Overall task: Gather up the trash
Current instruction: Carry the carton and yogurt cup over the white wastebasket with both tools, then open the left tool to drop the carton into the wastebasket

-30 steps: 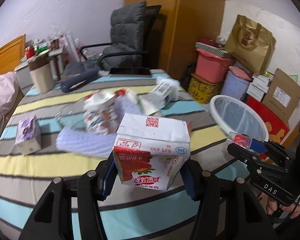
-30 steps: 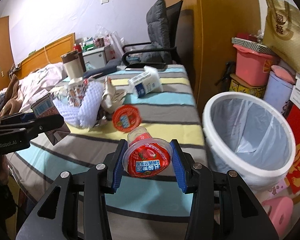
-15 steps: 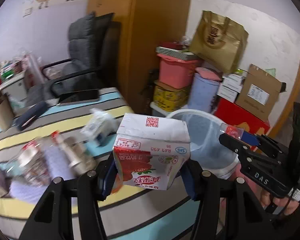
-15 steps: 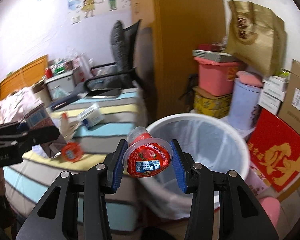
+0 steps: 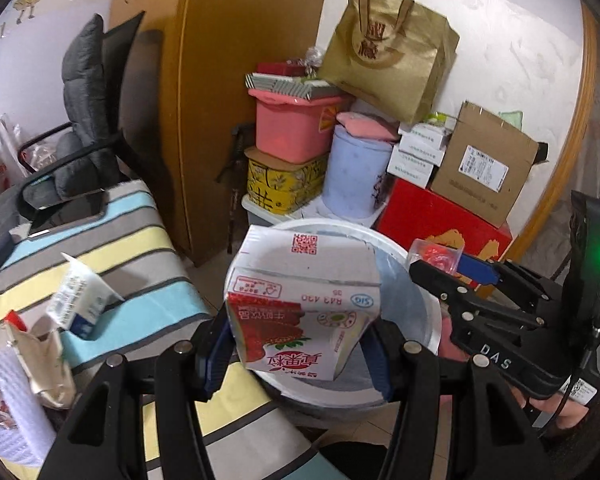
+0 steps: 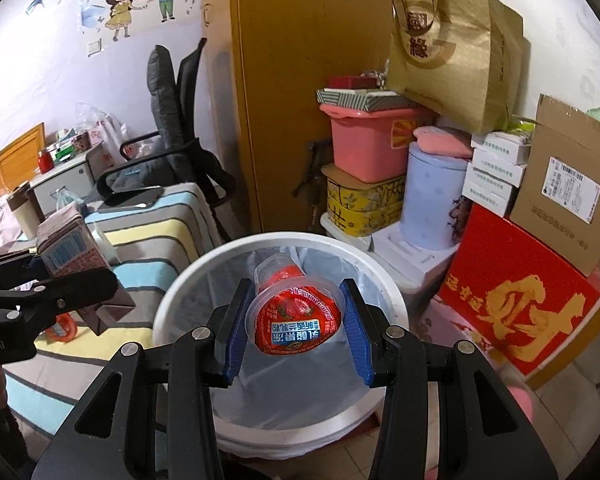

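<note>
My left gripper [image 5: 296, 338] is shut on a white and red strawberry milk carton [image 5: 300, 304], held over the near rim of the white trash bin [image 5: 396, 250]. In the right wrist view my right gripper [image 6: 296, 326] is shut on a clear yogurt cup with a red lid [image 6: 296, 316], hanging above the open mouth of the bin [image 6: 172, 296], which is lined with a pale bag. The right gripper [image 5: 452, 264] with its cup also shows at the right of the left wrist view. The left gripper [image 6: 80, 276] and its carton [image 6: 66, 250] show at the left of the right wrist view.
A striped bed [image 5: 112, 236] to the left holds a small milk carton [image 5: 80, 300], wrappers [image 5: 32, 356] and a red lid [image 6: 62, 328]. Behind the bin stand a pink tub [image 6: 364, 140], a lilac drum [image 6: 432, 196], a red box [image 6: 512, 292] and cardboard boxes [image 6: 568, 188]. A grey chair [image 6: 168, 128] is behind the bed.
Both grippers swung right from over the striped bed to above the bin, each still gripping its item. The bin now fills the middle of the right wrist view.
</note>
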### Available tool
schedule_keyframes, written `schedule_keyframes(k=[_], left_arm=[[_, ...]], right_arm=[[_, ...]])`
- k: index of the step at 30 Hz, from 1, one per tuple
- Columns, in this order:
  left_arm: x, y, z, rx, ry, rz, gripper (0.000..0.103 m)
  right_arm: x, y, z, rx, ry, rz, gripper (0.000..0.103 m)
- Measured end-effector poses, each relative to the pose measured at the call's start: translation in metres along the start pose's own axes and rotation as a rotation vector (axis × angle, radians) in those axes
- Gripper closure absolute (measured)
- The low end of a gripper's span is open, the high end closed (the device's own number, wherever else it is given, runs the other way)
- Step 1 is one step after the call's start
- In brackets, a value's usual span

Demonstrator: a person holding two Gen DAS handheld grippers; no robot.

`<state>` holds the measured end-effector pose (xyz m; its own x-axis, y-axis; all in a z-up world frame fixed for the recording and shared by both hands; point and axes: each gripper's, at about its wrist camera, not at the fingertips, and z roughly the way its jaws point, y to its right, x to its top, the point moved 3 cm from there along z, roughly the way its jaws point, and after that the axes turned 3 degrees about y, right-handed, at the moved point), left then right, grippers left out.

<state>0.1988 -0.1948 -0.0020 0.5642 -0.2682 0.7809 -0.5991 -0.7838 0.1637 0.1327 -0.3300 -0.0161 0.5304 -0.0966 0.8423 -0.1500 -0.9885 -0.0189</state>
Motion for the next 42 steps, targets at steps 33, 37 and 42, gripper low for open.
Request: schedule_keyframes(k=[33, 37, 42], left_arm=[[-0.015, -0.002, 0.028, 0.000, -0.072, -0.031, 0.029], [-0.018, -0.012, 0.011, 0.023, -0.048, -0.053, 0.028], [-0.023, -0.025, -0.014, 0.074, -0.016, -0.064, 0.027]], right_arm=[[-0.010, 0.027, 0.023, -0.052, -0.090, 0.017, 0.037], [-0.008, 0.023, 0.014, -0.048, -0.066, 0.026, 0.037], [-0.005, 0.011, 0.004, -0.040, -0.040, 0.009, 0.037]])
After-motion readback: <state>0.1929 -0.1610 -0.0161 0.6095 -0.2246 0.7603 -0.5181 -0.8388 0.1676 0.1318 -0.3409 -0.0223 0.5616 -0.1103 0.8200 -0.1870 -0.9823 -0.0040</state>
